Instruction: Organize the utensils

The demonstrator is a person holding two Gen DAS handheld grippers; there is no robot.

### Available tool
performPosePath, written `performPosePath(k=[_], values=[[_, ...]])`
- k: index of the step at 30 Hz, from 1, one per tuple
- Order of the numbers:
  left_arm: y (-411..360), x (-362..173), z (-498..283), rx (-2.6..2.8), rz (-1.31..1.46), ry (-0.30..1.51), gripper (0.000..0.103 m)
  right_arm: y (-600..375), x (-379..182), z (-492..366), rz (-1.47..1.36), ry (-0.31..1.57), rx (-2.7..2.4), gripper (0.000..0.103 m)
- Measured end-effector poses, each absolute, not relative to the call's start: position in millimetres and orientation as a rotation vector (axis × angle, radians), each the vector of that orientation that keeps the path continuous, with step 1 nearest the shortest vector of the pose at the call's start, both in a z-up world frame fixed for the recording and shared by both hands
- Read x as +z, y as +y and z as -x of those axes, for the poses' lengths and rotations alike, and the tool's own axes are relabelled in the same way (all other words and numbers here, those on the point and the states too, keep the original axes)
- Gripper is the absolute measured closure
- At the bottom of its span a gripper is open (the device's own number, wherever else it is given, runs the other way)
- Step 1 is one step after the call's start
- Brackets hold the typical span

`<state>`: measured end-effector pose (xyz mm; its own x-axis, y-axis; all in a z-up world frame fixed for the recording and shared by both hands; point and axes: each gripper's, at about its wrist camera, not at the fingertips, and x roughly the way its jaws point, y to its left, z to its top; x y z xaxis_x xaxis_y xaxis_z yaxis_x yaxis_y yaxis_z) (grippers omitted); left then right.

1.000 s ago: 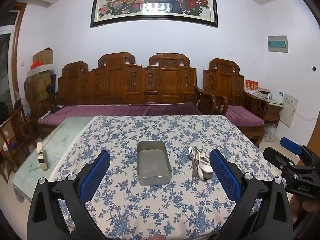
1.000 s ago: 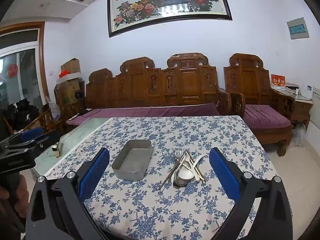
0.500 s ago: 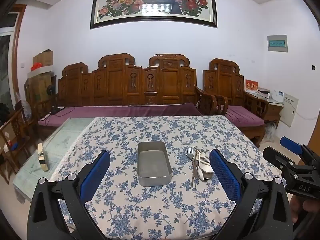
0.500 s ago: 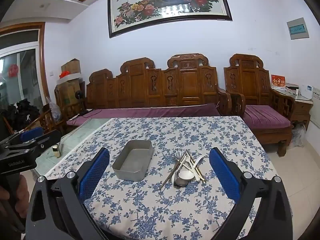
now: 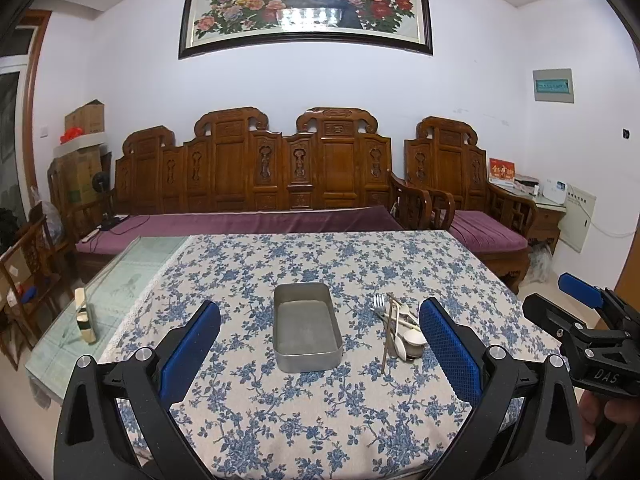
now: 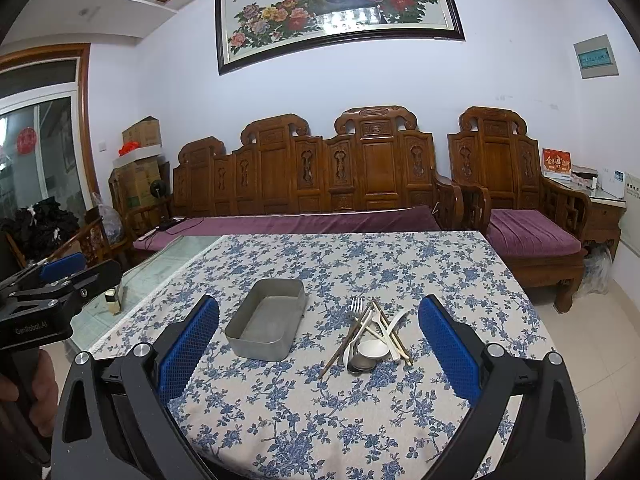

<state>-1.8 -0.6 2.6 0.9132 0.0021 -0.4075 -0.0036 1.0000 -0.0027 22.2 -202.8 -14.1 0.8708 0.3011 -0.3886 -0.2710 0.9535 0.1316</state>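
Observation:
An empty grey metal tray (image 5: 307,326) (image 6: 267,329) sits mid-table on the blue-flowered cloth (image 5: 248,276). Just right of it lies a pile of utensils (image 5: 398,326) (image 6: 370,334): a fork, chopsticks, white and metal spoons, crossing one another. My left gripper (image 5: 319,350) is open and held above the near edge of the table, well short of the tray. My right gripper (image 6: 318,350) is also open, back from the pile, with nothing between its fingers. Each gripper shows at the side of the other's view.
A small bottle (image 5: 85,316) stands on the bare glass strip at the table's left. Carved wooden benches with purple cushions (image 5: 256,220) line the far wall. A wooden armchair (image 6: 532,216) is at the right, past the table's edge.
Both views have shifted only slightly; the grippers stay open and the tray and utensils have not moved.

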Motion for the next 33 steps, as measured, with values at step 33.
performPosePath(k=[33], values=[[-0.5, 4.1, 1.2, 0.003, 0.002, 0.418, 0.006, -202.4, -14.7, -21.3, -0.073, 0.417, 0.299, 0.003]])
